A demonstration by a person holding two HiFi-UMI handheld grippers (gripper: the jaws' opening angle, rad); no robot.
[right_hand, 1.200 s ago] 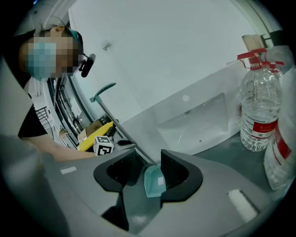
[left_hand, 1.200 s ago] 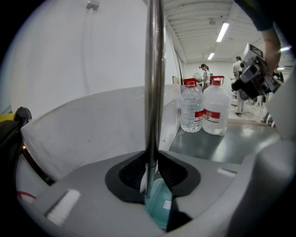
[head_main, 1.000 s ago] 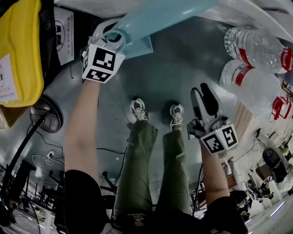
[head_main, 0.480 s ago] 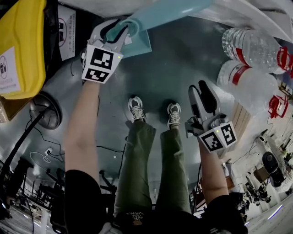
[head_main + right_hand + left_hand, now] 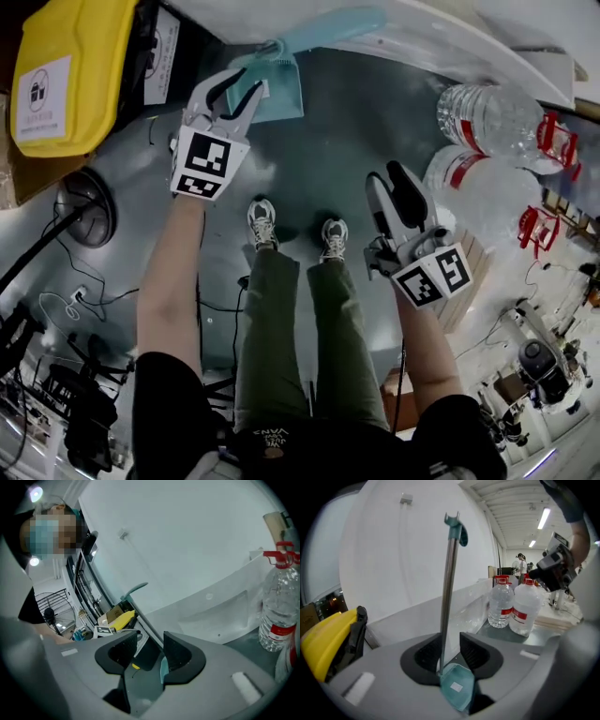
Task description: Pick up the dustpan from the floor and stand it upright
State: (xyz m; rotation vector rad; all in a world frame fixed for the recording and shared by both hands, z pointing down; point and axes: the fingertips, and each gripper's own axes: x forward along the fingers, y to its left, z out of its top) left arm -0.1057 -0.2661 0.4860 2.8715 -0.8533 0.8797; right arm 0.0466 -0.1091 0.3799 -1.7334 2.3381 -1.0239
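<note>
Both your grippers have pulled up and back; the left gripper [image 5: 239,89] now sits clear of the dustpan [image 5: 281,89].
Against the white wall [image 5: 441,42], on the grey floor [image 5: 366,122], the dustpan stands upright on its pan, handle leaning on the wall, between the yellow bin [image 5: 70,75] and two water bottles [image 5: 487,117]. Your left jaws are spread, the handle seen through the gap but untouched; your right gripper [image 5: 389,187] is spread too, pinching nothing, near your shoes [image 5: 262,223].

Nothing legible — the label [image 5: 42,98] on the yellow bin [image 5: 94,47] is tiny.
</note>
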